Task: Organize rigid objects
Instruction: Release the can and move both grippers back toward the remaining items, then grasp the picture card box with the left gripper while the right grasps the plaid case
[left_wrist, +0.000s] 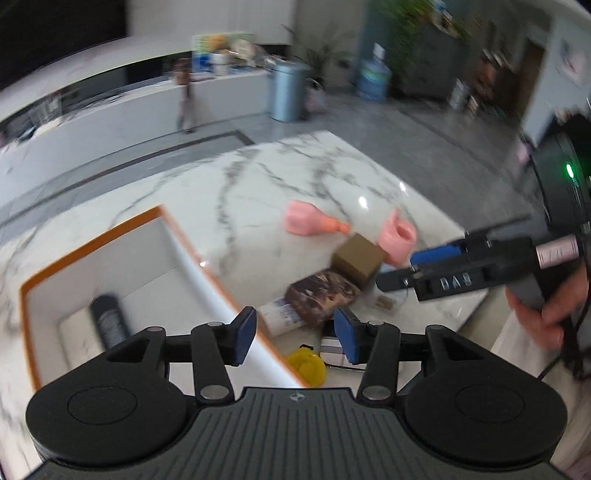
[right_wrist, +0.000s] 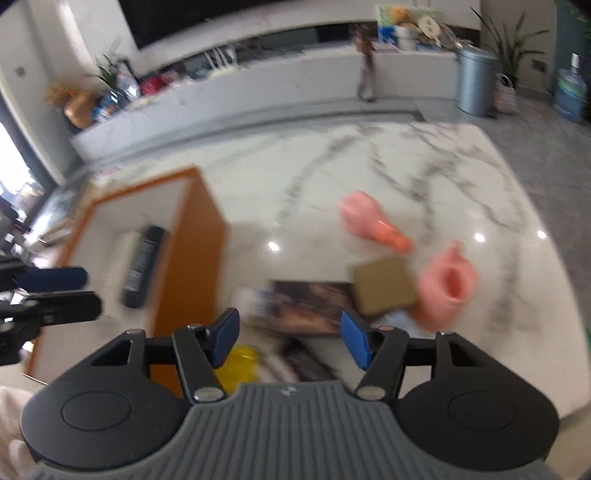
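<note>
From the left wrist view, your left gripper (left_wrist: 293, 334) hangs with its fingers (left_wrist: 244, 334) spread apart and nothing between them, above the near corner of the orange-rimmed bin (left_wrist: 192, 240). The pile lies ahead and to the right of those fingers, on the marble surface (left_wrist: 258, 173): one dark printed box (left_wrist: 323, 295), one brown cardboard box (left_wrist: 358, 260) stacked against its far end, one white tube (left_wrist: 279, 314) tucked under it, one yellow piece (left_wrist: 306, 363) closest to you. Farther out sit two pink things: a scoop-like toy (left_wrist: 308, 221) and a pink cup (left_wrist: 399, 240). One black cylinder (left_wrist: 107, 321) already lies in the bin. Your right gripper (left_wrist: 410, 264) reaches in from the right, close to the cardboard box; whether its fingers are parted I cannot tell here.

From the right wrist view, your right gripper (right_wrist: 290, 339) has its fingers (right_wrist: 354, 338) wide apart and empty. The dark printed box (right_wrist: 310, 306) lies straight ahead between them, its long axis running left to right across your reach, with the cardboard box (right_wrist: 384, 290) just beyond to the right. You would likely need to turn the wrist or take it by the short side. The right hand looks the nearer one for this pick; the bin (right_wrist: 192, 251) waits to the left.
</note>
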